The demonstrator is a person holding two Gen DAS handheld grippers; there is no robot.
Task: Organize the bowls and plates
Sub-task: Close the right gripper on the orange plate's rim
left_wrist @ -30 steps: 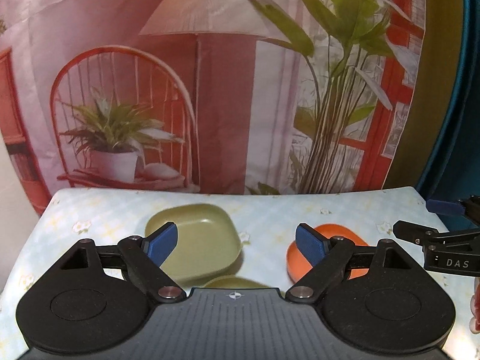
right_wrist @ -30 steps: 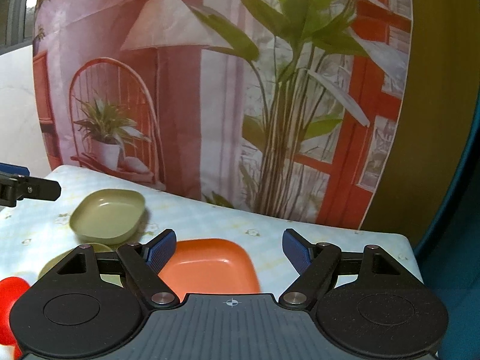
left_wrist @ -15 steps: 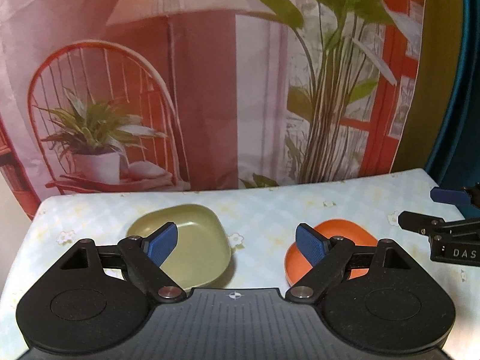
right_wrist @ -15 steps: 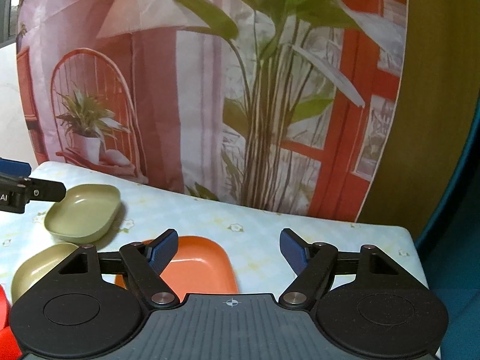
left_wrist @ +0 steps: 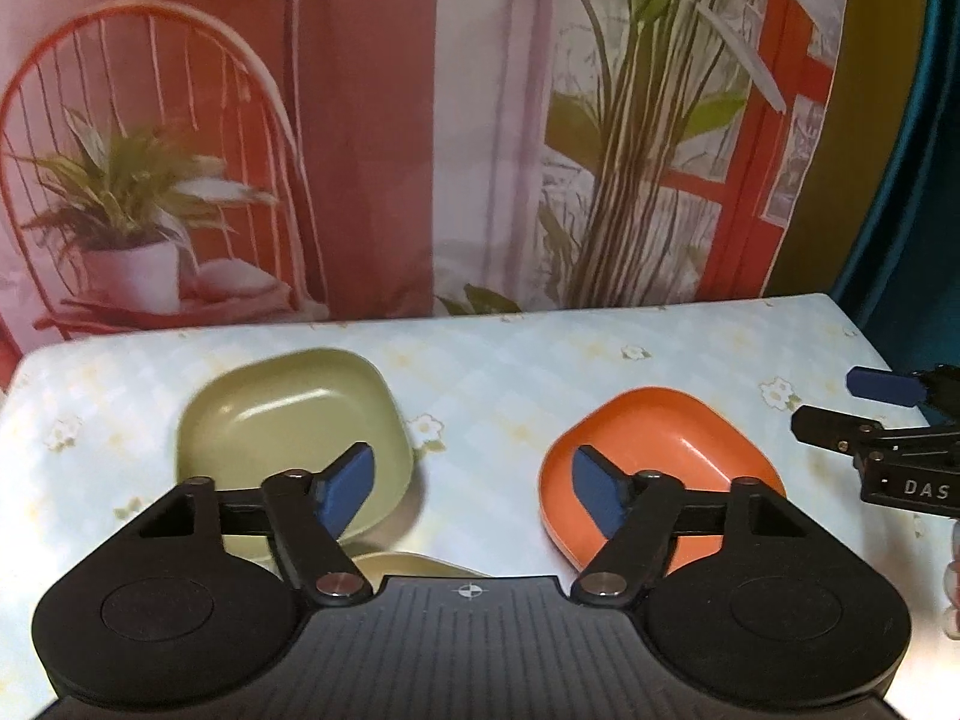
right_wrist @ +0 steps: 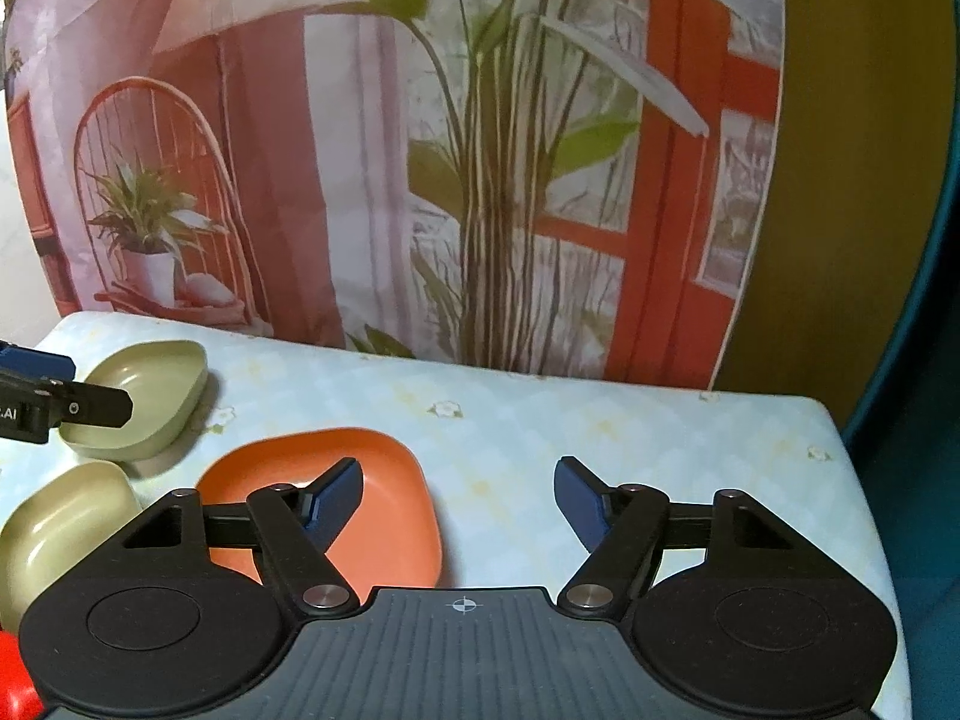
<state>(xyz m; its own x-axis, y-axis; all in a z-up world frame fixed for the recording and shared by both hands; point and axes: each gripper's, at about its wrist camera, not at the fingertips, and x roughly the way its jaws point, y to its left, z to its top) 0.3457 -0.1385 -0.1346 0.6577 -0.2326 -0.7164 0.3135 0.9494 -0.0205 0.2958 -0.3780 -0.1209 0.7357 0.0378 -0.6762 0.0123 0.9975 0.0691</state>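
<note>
Left gripper [left_wrist: 471, 489]: jaws apart, just been narrowing, nothing between the pads; it hangs over the cloth between the two dishes.
Right gripper [right_wrist: 459, 501]: jaws apart, just been closing a little, holding nothing; its left pad shows over the orange plate [right_wrist: 336, 498].
Nearest bowl [right_wrist: 60, 522]: pale green, just left of the orange plate, toward the camera.
Far green bowl [left_wrist: 288, 420]: left of the orange plate and behind it, well apart.
Tablecloth [left_wrist: 510, 372]: pale, flowered, under everything.
Step, judged: each gripper closing in on a dish; best to straddle one rim squarely before pinching, since shallow walls may slip.
Backdrop [right_wrist: 480, 150]: printed chair and plants, beyond the orange plate.
Writing: "DAS" on the right gripper's body in the left view; ".AI" on the left gripper's in the right view.
</note>
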